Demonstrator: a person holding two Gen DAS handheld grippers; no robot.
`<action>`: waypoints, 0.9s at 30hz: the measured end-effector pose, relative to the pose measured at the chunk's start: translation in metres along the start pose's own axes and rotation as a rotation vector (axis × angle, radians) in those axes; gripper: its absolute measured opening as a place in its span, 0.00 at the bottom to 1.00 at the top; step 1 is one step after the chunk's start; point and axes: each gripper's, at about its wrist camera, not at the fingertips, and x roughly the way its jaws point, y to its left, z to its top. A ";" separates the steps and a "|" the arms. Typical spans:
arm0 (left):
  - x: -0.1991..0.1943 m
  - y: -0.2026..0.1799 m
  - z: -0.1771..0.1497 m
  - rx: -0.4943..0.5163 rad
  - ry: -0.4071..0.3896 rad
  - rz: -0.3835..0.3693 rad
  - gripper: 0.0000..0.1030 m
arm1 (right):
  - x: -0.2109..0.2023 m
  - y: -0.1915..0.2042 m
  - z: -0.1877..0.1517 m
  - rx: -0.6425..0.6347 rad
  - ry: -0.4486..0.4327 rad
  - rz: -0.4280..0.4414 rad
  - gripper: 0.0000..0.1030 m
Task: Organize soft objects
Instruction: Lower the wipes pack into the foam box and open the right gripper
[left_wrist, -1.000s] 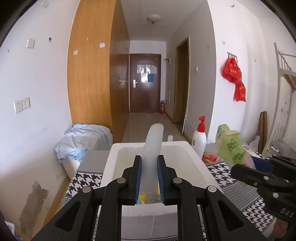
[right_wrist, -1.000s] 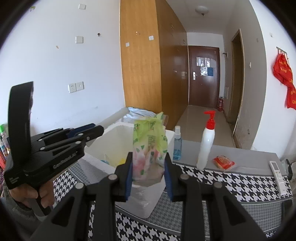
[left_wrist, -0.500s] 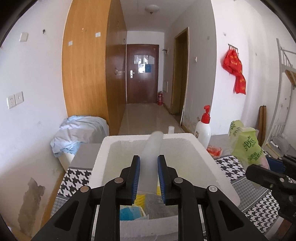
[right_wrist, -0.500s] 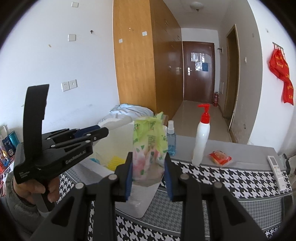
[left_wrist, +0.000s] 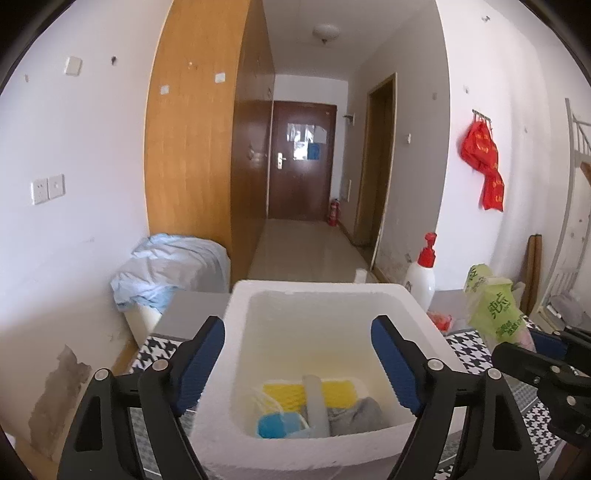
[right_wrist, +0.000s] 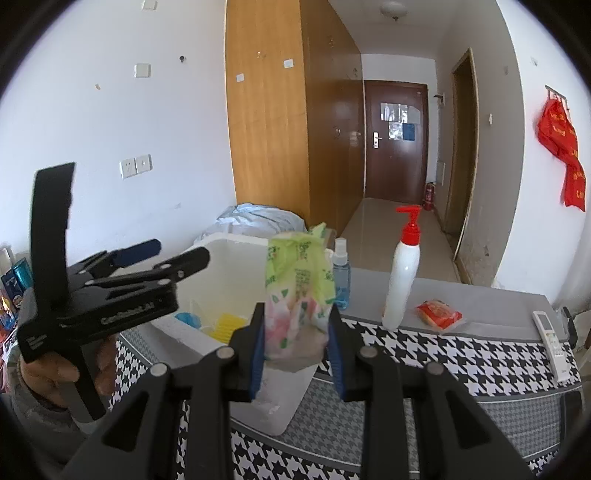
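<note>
Left wrist view only: inside the foam box (left_wrist: 236, 317) a pale tube (left_wrist: 316, 402) lies on a yellow sponge (left_wrist: 291, 395), beside a grey cloth (left_wrist: 354, 413) and something blue (left_wrist: 273, 424). Right wrist view only: a remote (right_wrist: 550, 336) on the table (right_wrist: 461, 354).

Your left gripper (left_wrist: 297, 354) hangs over the box, angled down, jaws opening, nothing between them. Your right gripper (right_wrist: 295, 343) has its jaws clamped on a green tissue pack (right_wrist: 297, 280), just right of the box.
</note>
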 end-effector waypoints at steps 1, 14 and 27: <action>-0.003 0.001 0.000 0.002 -0.006 0.007 0.84 | 0.001 0.001 0.001 -0.003 0.000 0.002 0.33; -0.032 0.026 -0.003 -0.013 -0.078 0.067 0.98 | 0.013 0.018 0.015 -0.058 -0.010 0.025 0.33; -0.045 0.046 -0.010 -0.022 -0.096 0.099 0.99 | 0.039 0.031 0.027 -0.064 0.021 0.043 0.33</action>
